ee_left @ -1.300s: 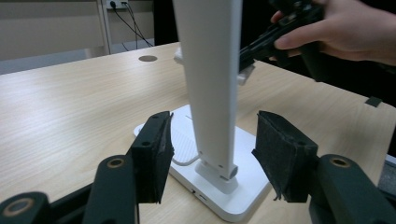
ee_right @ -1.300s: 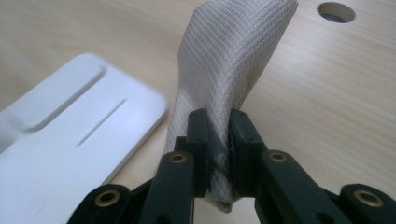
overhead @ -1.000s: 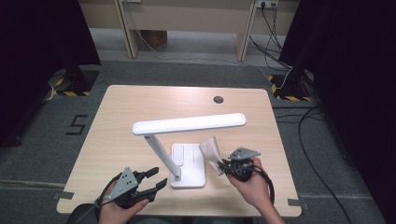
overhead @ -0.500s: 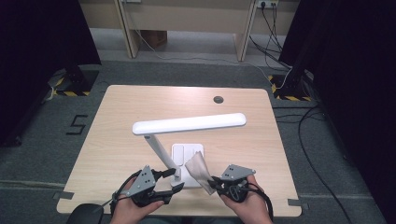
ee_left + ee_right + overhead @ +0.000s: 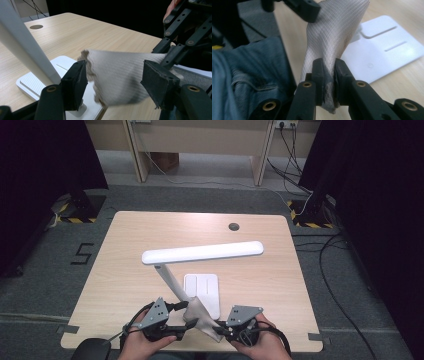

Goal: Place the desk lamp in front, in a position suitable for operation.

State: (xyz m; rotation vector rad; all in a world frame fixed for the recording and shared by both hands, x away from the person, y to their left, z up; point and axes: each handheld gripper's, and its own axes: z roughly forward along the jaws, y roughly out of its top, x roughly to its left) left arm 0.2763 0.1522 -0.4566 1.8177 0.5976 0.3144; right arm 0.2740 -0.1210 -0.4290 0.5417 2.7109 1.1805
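Note:
A white waffle-weave cloth (image 5: 201, 316) hangs over the table's near edge, in front of the white desk lamp's base (image 5: 202, 287). My right gripper (image 5: 329, 77) is shut on the cloth's (image 5: 332, 32) lower end. My left gripper (image 5: 117, 85) is open, its jaws standing wide on either side of the cloth (image 5: 117, 75); the left jaw is at the frayed edge. In the high view the left gripper (image 5: 187, 319) and right gripper (image 5: 220, 332) face each other closely. The right gripper (image 5: 175, 45) holds the cloth's far end in the left gripper view.
The lamp's slanted arm (image 5: 170, 282) rises beside my left gripper, and its long head (image 5: 202, 253) spans the table's middle. A cable hole (image 5: 233, 226) lies at the far side. The person's jeans (image 5: 242, 75) are just below the table edge.
The right gripper has carried the cloth from the lamp base's right side to the near edge. The left gripper has moved right, so its open jaws now straddle the cloth.

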